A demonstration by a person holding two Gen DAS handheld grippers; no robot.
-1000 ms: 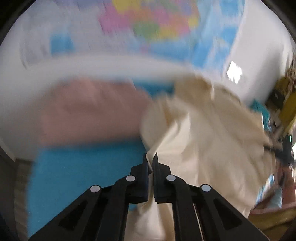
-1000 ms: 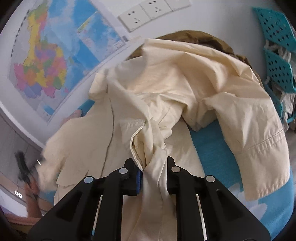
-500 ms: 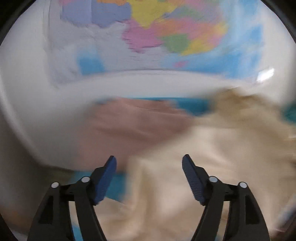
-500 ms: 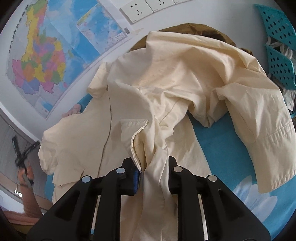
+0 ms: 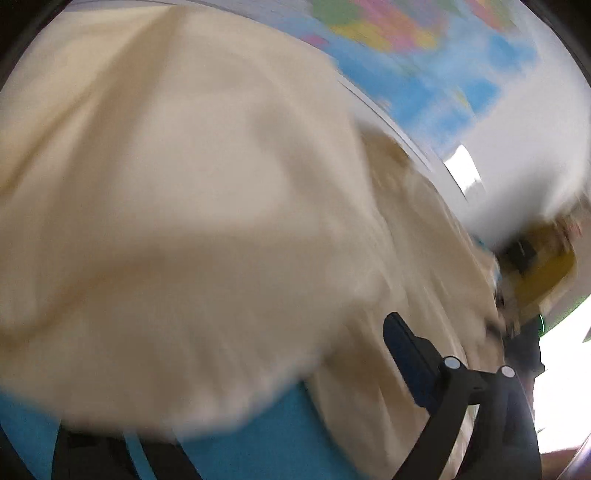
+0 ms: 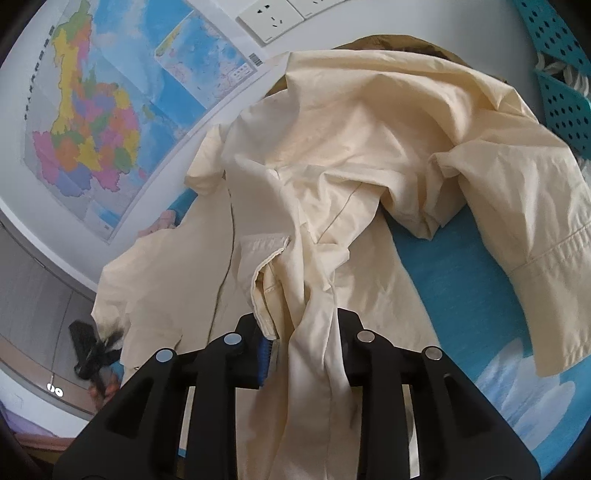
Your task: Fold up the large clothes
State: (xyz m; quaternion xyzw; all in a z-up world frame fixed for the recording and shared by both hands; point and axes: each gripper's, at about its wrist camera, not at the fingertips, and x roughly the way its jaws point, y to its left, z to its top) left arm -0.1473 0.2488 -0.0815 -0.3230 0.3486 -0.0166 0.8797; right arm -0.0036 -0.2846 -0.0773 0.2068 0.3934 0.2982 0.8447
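A large cream jacket (image 6: 332,155) lies crumpled on a blue sheet (image 6: 461,266); one sleeve (image 6: 524,221) hangs to the right. My right gripper (image 6: 301,325) is shut on a bunched fold of the jacket near its front edge. In the blurred left wrist view the cream jacket (image 5: 184,203) fills most of the frame. My left gripper (image 5: 258,387) is open: its right finger (image 5: 406,350) shows, the left finger is hidden under the cloth. It also appears small at the jacket's left edge in the right wrist view (image 6: 92,347).
A coloured map (image 6: 103,110) and wall sockets (image 6: 273,18) are on the white wall behind. A brown garment (image 6: 388,40) lies under the jacket at the back. Teal perforated baskets (image 6: 557,74) stand at the right. A pink cloth (image 6: 159,225) peeks out left.
My left gripper opened, let go of the jacket and swung down toward the cloth, which now covers its view. The right gripper keeps its hold and has barely moved.
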